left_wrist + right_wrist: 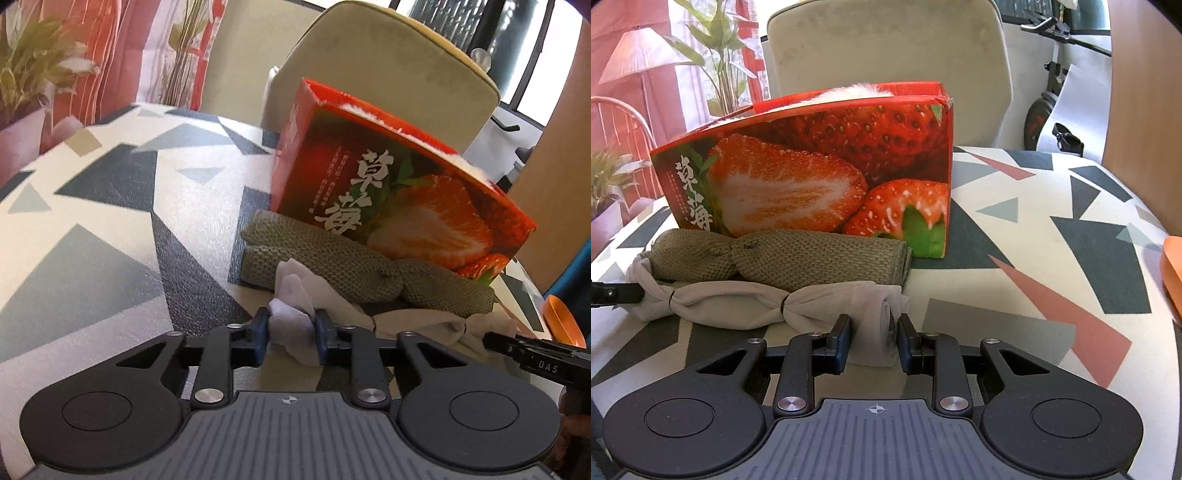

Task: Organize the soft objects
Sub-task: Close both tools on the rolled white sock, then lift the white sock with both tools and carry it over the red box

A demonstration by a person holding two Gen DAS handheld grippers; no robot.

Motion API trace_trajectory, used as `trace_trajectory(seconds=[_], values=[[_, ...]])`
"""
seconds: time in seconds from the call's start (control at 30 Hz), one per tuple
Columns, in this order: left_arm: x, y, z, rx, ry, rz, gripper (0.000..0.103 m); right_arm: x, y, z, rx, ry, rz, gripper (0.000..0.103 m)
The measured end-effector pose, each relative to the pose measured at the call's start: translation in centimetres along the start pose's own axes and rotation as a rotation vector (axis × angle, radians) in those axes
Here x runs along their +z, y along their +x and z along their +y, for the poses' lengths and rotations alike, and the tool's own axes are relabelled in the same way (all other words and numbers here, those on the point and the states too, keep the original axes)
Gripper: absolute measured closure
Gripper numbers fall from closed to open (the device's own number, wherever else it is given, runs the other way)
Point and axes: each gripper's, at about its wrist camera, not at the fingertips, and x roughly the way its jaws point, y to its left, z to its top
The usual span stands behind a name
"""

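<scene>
Covering the table, a geometric cloth (1052, 206); chair (886, 48) behind, perhaps upholstered.

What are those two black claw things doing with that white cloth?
A person is holding a gripper in each hand. The left gripper pinches one end of the white cloth, and the right gripper pinches the other end. The cloth is tied in two spots and lies on the patterned table, beside a rolled green knit cloth and a strawberry box with something white and fluffy inside.
</scene>
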Motion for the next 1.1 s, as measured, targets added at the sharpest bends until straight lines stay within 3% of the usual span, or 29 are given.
trace_trajectory(seconds=[0.47, 0.9, 1.1], values=[[0.8, -2.9, -0.6, -0.008, -0.02, -0.091, 0.082, 0.3, -2.4, 1.2, 0.074, -0.018, -0.049, 0.087], [3.8, -7.3, -1.5, -0.039, 0.006, -0.255, 0.083, 3.4, -6.1, 1.6, 0.148, -0.033, -0.211, 0.088], [5.8, -7.7, -1.7, -0.064, -0.006, -0.272, 0.083, 6.1, -7.8, 1.5, 0.175, -0.031, -0.289, 0.088]])
